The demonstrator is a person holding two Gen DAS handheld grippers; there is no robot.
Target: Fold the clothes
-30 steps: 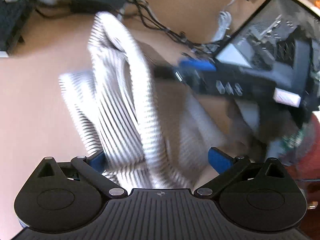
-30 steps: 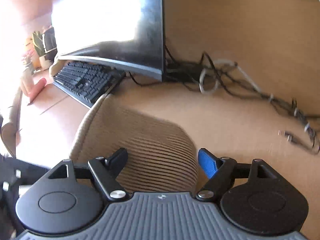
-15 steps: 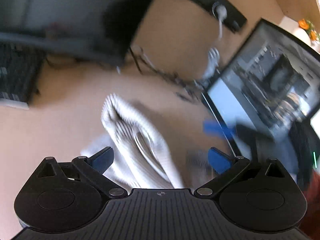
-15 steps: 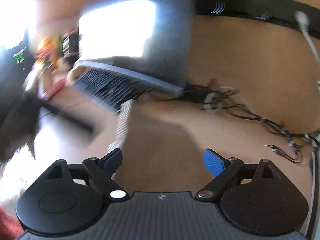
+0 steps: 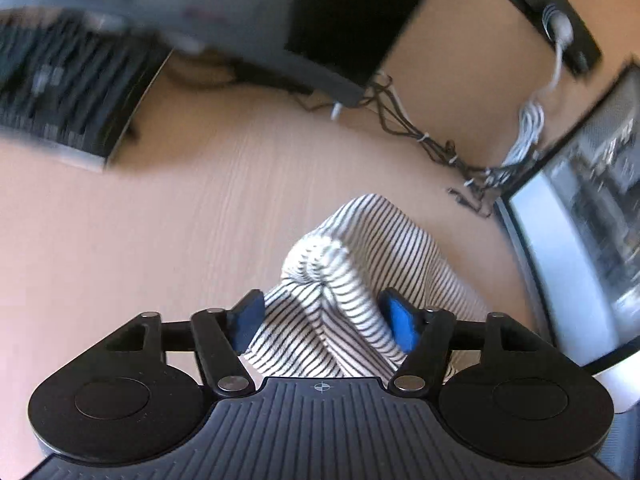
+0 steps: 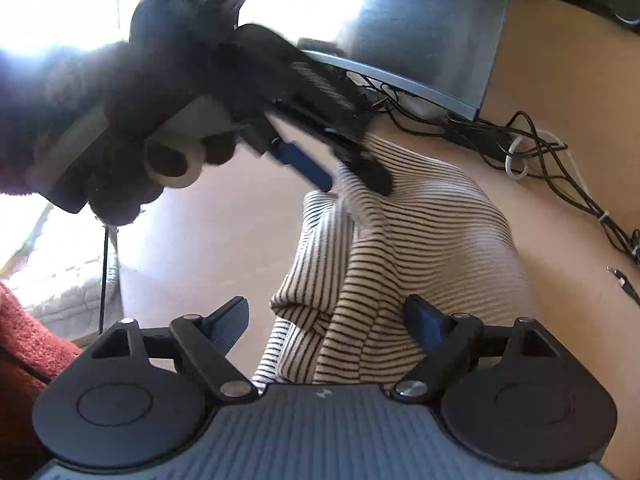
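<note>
Keyboard point(image 5: 60, 92) shows only beside the left gripper point(image 5: 322, 320)'s striped garment point(image 5: 384, 248).

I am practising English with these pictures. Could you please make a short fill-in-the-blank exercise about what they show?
1. The garment has white and black ____.
2. It lies bunched on a ____ desk.
3. The pads of the left gripper are ____ in colour.
4. Behind the garment, tangled ____ lie beside the monitor.

Missing words: stripes; wooden; blue; cables
</note>
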